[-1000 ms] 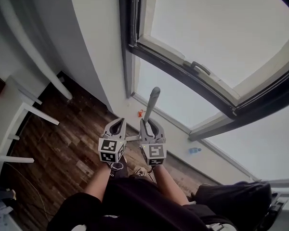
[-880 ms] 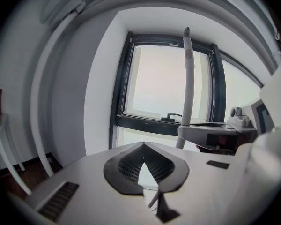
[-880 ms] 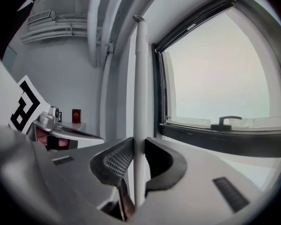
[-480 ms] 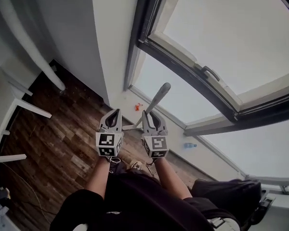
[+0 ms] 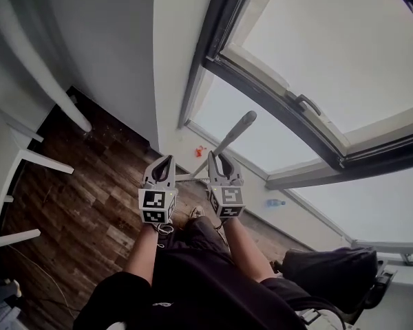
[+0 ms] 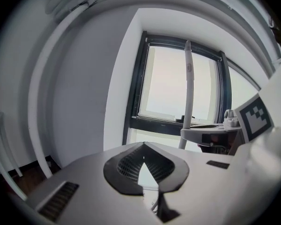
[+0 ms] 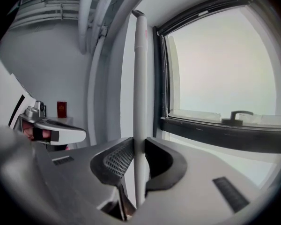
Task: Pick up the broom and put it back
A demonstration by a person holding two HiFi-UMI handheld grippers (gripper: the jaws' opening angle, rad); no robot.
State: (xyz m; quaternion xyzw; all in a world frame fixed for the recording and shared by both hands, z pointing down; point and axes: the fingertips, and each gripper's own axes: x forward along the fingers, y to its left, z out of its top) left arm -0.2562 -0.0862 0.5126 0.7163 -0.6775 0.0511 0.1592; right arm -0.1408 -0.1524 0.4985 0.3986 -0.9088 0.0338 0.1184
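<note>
Gripping broom handle [image 5: 235, 133], upright between its jaws: right gripper [image 5: 221, 160]. Left gripper [image 5: 160, 163] closed, empty. Pickup looks done; putting back remains, likely by wall [image 5: 124, 60] beside window [image 5: 330, 47].

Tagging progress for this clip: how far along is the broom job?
Pick-up looks done: the right gripper is shut on the broom handle, held upright near the window. The left gripper is shut and empty. Left: putting it back; it is not yet released.
</note>
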